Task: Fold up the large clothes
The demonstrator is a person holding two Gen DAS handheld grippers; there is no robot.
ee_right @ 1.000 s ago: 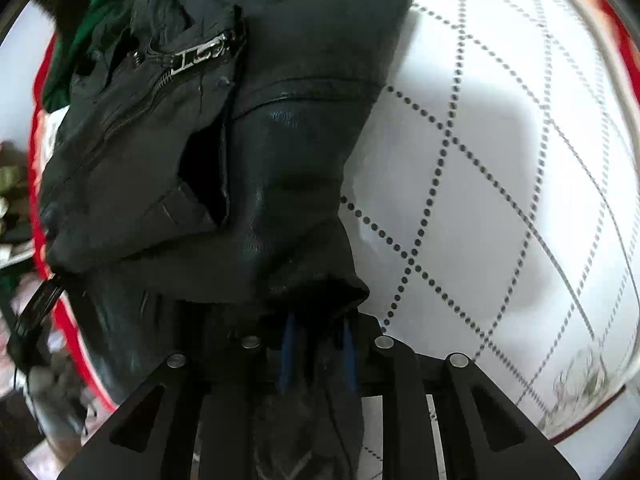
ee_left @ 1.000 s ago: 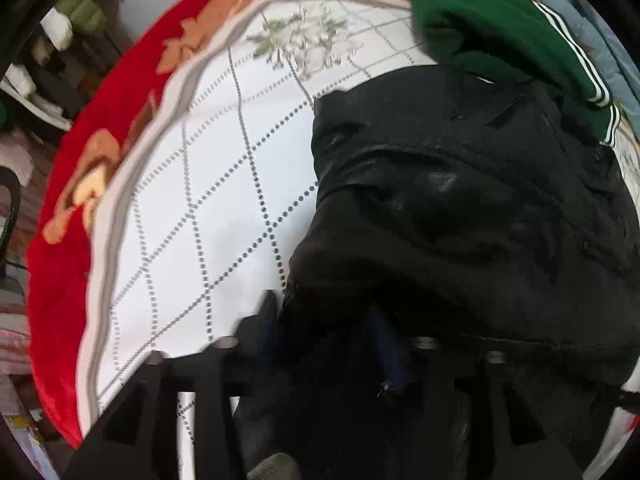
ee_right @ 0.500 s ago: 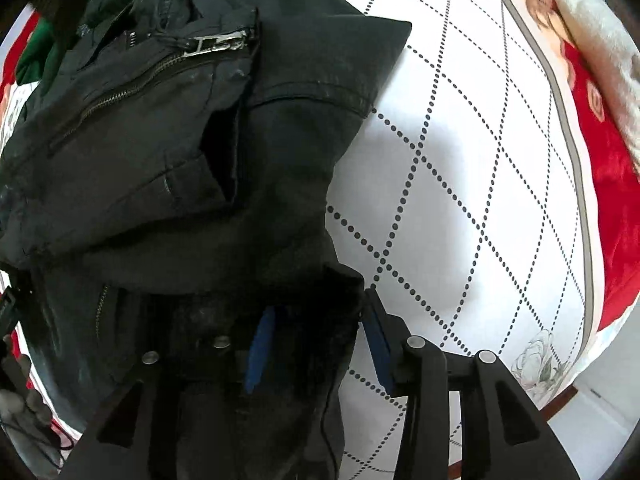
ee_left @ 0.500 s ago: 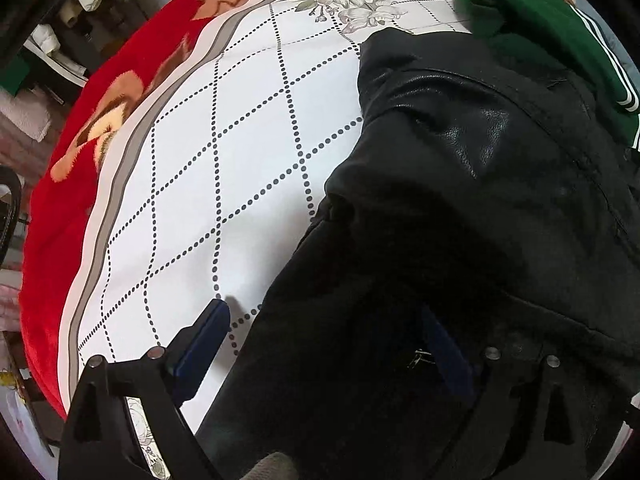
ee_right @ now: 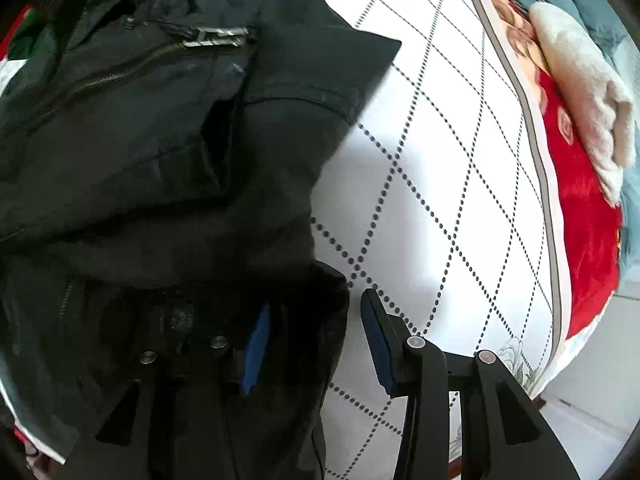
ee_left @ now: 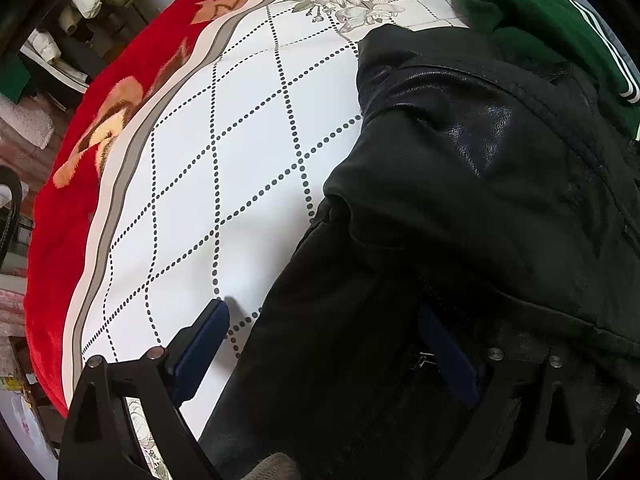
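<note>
Your left gripper [ee_left: 324, 354] sits with its jaws spread wide. One blue pad rests over the bare quilt, and the other is half buried against the near edge of the black leather jacket [ee_left: 460, 208]. Nothing is pinched between them. Your right gripper [ee_right: 316, 344] is also spread wide: its left pad lies against the jacket's dark hem, its right pad stands clear over the quilt, and the hem edge falls loosely between them, ungripped.

The jacket lies across a white quilt [ee_left: 224, 184] printed with dotted diamond lines, with a red plush border [ee_left: 100, 128] around it. In the right wrist view, a metal zipper pull [ee_right: 216, 38] gleams near the jacket's far end, and a stiff, pointed flap of the jacket juts out over the quilt. Beyond the jacket lies a green garment [ee_left: 532, 20] with white stripes, touching or overlapping its far edge.

Judging from its glossy grain and thick, rounded creases, the jacket is likely heavy and fairly stiff. It will probably resist sharp folds and spring back. The surface looks smooth, so a shallow pinch may slip. Take hold deep on a stitched seam or the hem band, with each gripper near one corner of the near edge.
</note>
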